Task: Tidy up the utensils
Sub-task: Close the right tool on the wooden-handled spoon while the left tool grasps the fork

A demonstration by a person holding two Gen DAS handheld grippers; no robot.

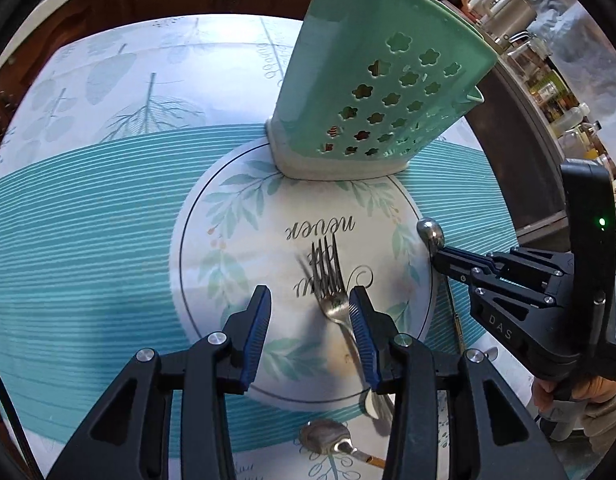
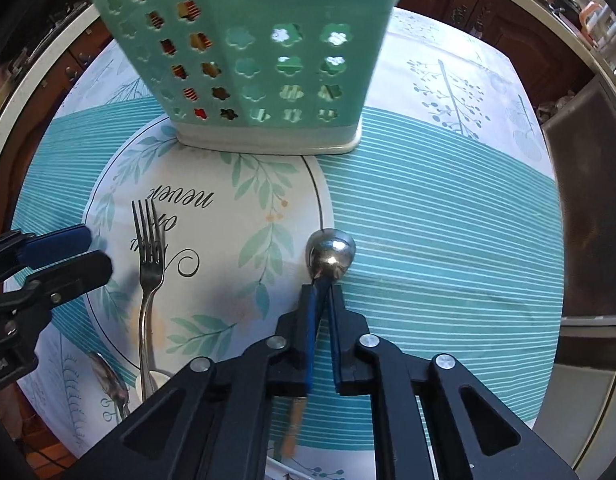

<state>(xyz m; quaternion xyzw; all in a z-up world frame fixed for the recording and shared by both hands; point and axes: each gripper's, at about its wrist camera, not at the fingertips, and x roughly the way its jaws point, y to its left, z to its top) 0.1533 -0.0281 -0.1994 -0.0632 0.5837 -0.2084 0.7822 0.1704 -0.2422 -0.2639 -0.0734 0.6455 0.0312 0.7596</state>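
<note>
Fork (image 1: 332,292) lies on the plate (image 1: 212,240) — caddy (image 1: 372,92) seemingly overlapping its far rim.

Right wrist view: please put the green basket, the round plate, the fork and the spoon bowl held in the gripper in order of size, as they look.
1. Round plate and green basket: similar, and the basket stands nearer the lens, so unsure.
2. Fork.
3. Spoon bowl, smallest.
</note>
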